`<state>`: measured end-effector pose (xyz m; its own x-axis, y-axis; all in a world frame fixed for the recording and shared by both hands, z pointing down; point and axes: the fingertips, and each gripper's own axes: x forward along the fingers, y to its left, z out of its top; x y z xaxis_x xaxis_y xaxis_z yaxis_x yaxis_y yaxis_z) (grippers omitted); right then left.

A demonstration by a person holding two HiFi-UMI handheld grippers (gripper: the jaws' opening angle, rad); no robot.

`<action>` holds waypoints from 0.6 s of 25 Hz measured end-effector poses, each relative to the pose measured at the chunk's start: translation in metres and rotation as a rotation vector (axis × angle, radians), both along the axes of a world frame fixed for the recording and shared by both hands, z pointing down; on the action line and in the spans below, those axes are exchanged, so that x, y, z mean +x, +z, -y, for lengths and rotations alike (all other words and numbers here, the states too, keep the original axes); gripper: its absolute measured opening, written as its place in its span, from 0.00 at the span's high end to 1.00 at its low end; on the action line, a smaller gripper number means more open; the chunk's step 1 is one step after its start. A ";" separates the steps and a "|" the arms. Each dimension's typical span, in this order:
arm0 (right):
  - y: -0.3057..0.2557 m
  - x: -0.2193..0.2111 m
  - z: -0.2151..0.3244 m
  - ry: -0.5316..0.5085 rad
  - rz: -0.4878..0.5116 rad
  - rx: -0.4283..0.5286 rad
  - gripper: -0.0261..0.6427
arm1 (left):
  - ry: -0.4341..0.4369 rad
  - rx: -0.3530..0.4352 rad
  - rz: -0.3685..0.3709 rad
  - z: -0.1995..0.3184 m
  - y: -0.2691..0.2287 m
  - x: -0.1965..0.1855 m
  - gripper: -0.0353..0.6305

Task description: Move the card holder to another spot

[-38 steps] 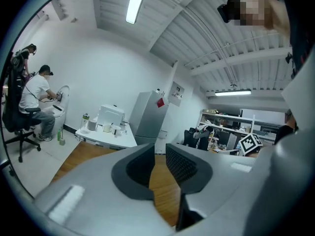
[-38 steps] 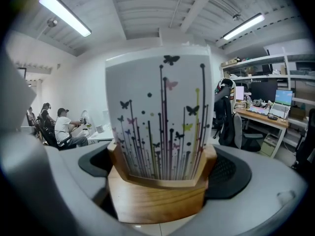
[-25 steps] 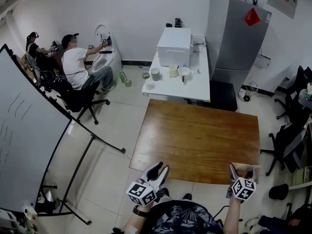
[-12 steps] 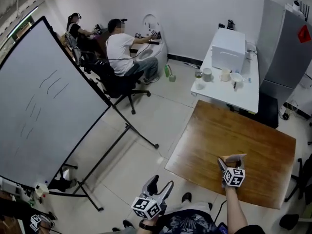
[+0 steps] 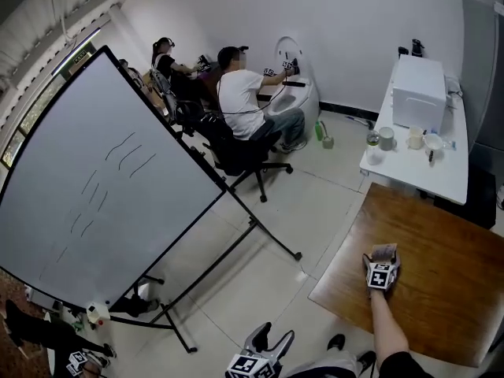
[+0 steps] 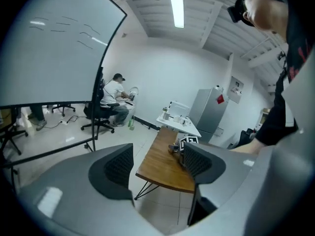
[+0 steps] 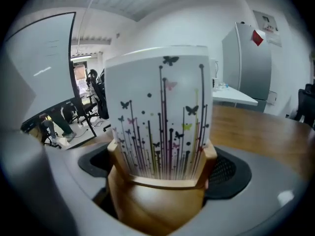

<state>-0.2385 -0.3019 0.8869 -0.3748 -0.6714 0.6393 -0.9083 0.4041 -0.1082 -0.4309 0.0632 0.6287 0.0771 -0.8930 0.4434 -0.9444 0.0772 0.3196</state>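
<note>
A wooden card holder [image 7: 157,200] carrying a white card printed with butterflies [image 7: 162,117] fills the right gripper view. My right gripper [image 7: 160,173] is shut on the holder's wooden base, one pad on each side. In the head view that gripper [image 5: 383,253] holds the card holder [image 5: 384,250] over the near left part of the brown wooden table [image 5: 449,282]. My left gripper [image 5: 272,340] hangs low at the bottom edge, off the table. Its jaws stand open with nothing between them [image 6: 157,163], and past them the table [image 6: 160,156] shows.
A large whiteboard on a wheeled stand [image 5: 102,195] takes up the left. Two people sit at a desk at the back [image 5: 240,97], with an office chair [image 5: 240,156] behind them. A white table [image 5: 409,168] with a white box [image 5: 417,93] and cups stands beyond the wooden one.
The head view has swung left, so the whiteboard now fills the left. The right gripper with the card holder has moved further in over the table. The left gripper's jaws stand wider.
</note>
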 end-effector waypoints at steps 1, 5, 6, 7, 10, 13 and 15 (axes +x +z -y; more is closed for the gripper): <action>0.004 -0.004 -0.003 -0.005 -0.009 -0.022 0.13 | 0.028 0.003 0.011 0.005 -0.002 0.005 0.49; -0.006 0.008 -0.021 -0.030 0.126 -0.106 0.10 | 0.103 0.058 -0.034 0.039 -0.012 0.028 0.49; -0.019 0.023 -0.030 -0.006 0.212 -0.105 0.09 | 0.133 0.073 -0.051 0.049 -0.014 0.037 0.49; -0.035 0.041 -0.043 0.031 0.305 -0.100 0.09 | 0.167 0.087 -0.065 0.059 -0.017 0.046 0.49; -0.088 0.101 -0.107 0.129 0.564 -0.093 0.11 | 0.259 0.114 -0.101 0.084 -0.025 0.066 0.49; -0.134 0.181 -0.179 0.194 0.538 -0.069 0.17 | 0.371 0.110 -0.123 0.109 -0.022 0.095 0.49; -0.162 0.244 -0.210 0.245 0.374 0.001 0.31 | 0.474 0.102 -0.094 0.130 -0.018 0.123 0.49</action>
<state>0.0053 -0.0916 0.7250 -0.4095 -0.7698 0.4895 -0.8759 0.1817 -0.4470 -0.3083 -0.0672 0.6102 0.5213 -0.7884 0.3267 -0.8344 -0.3906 0.3888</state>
